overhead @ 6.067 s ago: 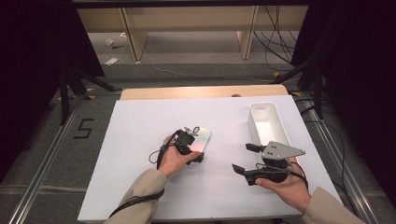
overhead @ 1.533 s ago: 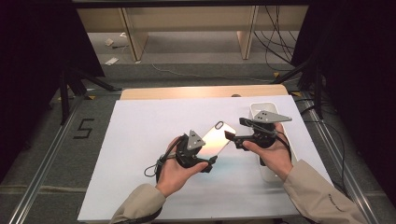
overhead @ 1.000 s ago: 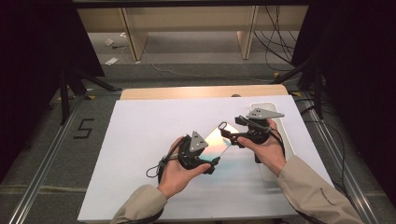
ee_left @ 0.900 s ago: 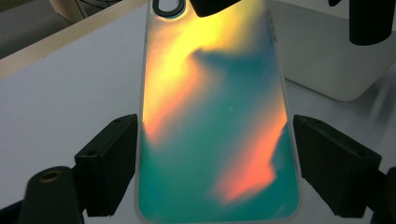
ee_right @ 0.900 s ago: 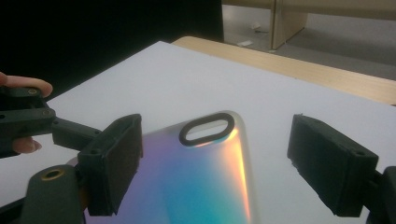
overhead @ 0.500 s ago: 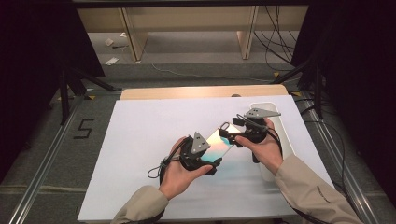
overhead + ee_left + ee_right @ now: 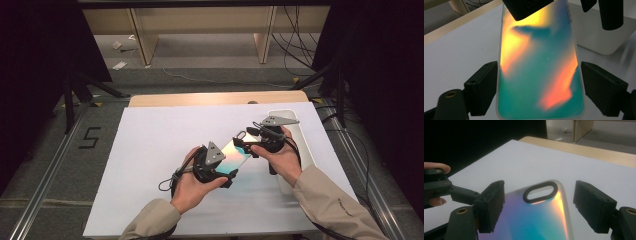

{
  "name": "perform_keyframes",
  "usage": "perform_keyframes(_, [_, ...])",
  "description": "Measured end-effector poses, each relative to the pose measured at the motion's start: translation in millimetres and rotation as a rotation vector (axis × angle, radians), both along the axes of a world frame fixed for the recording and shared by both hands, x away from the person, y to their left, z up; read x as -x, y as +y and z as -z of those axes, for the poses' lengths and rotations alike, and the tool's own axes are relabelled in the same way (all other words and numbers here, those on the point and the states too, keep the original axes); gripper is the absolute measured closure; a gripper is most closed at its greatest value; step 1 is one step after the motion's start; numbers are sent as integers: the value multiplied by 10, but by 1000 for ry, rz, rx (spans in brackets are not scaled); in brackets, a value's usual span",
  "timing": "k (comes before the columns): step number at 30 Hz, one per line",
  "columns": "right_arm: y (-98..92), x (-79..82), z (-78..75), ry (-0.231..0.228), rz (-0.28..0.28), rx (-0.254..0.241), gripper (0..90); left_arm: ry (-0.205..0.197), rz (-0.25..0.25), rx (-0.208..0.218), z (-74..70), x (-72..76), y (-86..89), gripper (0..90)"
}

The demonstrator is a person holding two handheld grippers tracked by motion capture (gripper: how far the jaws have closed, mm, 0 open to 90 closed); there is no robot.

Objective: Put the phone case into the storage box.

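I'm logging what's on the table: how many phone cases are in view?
1. The iridescent phone case is held above the white table between the left gripper and the right gripper. The white bin may hide more.

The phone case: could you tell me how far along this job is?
Done: the phone case is lifted, clamped by the left gripper. In hand: the right gripper straddles its camera end, jaws just closing, not yet gripping. Left: the handover, perhaps to the white tray.

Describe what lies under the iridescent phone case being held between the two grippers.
The phone case is held above the white table sheet, which shows bare around it. The patch directly beneath is covered by the case, so whether anything lies there cannot be seen.
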State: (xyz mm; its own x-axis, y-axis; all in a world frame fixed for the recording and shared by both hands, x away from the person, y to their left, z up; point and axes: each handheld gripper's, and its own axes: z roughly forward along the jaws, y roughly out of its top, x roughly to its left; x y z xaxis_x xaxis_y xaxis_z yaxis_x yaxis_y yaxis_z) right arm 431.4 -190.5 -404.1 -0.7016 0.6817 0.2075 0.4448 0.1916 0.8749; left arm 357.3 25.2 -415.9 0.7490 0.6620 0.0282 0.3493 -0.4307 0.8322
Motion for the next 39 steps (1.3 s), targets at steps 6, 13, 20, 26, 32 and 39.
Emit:
perform_keyframes(6, [2, -1, 2, 8, -3, -3, 290, -1, 2, 0, 2, 1, -5, 167])
perform_keyframes(13, [1, -4, 7, 15, -7, -5, 313, 0, 3, -1, 3, 0, -4, 168])
perform_keyframes(20, [-2, -7, 10, 24, -7, -9, 338, -2, 4, -2, 4, 1, -7, 167])
perform_keyframes(26, [-6, -9, 8, 26, -7, -13, 350, -2, 5, 0, 8, 3, -14, 168])
perform_keyframes(32, [-10, -12, 8, 28, -6, -13, 366, -2, 6, 1, 9, 2, -15, 167])
perform_keyframes(39, [-15, -14, 6, 29, -5, -17, 392, -3, 11, 5, 20, 5, -26, 167])
